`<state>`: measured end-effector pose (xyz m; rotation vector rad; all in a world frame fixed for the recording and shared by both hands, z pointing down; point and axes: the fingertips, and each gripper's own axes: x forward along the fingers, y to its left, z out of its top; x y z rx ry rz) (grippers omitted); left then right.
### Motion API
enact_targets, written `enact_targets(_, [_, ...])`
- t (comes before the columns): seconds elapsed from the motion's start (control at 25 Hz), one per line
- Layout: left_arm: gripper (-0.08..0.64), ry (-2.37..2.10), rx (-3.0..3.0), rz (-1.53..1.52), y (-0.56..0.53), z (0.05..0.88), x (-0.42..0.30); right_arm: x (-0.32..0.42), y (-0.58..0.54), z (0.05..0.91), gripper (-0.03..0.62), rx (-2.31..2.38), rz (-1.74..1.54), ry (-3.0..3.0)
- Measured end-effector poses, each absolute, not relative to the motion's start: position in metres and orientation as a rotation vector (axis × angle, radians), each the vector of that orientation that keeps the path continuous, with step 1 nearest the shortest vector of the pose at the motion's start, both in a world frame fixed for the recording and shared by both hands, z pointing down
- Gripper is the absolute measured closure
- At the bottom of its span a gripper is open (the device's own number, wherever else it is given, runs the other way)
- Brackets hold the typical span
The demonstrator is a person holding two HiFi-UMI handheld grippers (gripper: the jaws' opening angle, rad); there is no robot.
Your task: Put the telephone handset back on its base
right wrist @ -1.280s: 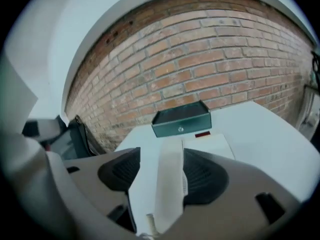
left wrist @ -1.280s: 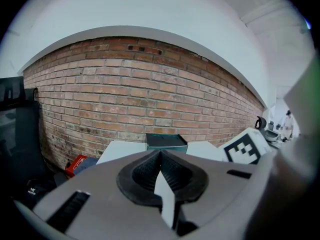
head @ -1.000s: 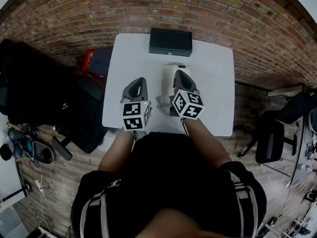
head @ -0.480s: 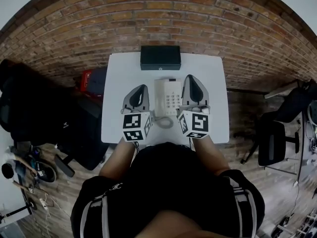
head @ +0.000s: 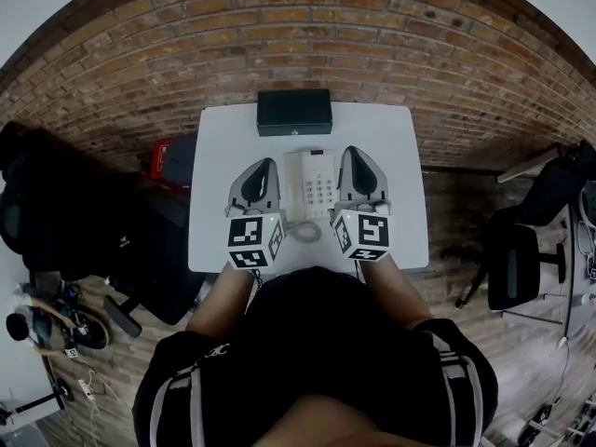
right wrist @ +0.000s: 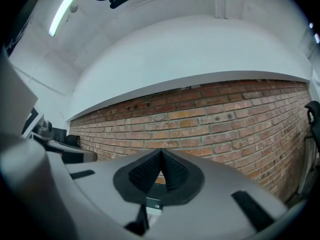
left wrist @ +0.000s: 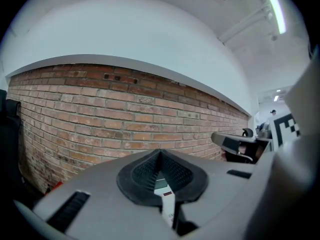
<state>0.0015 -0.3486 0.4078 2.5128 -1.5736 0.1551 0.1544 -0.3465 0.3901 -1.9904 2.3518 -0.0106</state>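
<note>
A white telephone [head: 318, 184] with a keypad lies in the middle of the white table [head: 400, 203], its coiled cord [head: 303, 230] trailing toward me. The handset seems to rest along the left side of the base, but it is too small to be sure. My left gripper [head: 263, 165] is just left of the phone and my right gripper [head: 355, 153] just right of it. Both point toward the brick wall, and neither touches the phone. Each has its jaws shut with nothing between them, as the left gripper [left wrist: 160, 154] and right gripper [right wrist: 161, 154] show in their own views.
A black box [head: 294, 112] stands at the table's far edge against the brick wall [head: 307, 35]. A red item [head: 164, 161] and dark furniture [head: 84, 203] sit left of the table. An office chair [head: 514, 266] stands to the right.
My right gripper has moved off the telephone to its right side, uncovering the keypad. Both grippers now flank the phone. The head view has tilted slightly.
</note>
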Motion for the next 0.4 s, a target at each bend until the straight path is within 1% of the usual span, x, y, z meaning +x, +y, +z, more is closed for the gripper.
enact_targets(0.4, [0.56,-1.601,2.497,0.161,-0.3453,0.4066,0.0,0.1512,-0.3396,0.3877,0.595,-1.931,-0.068,2.351])
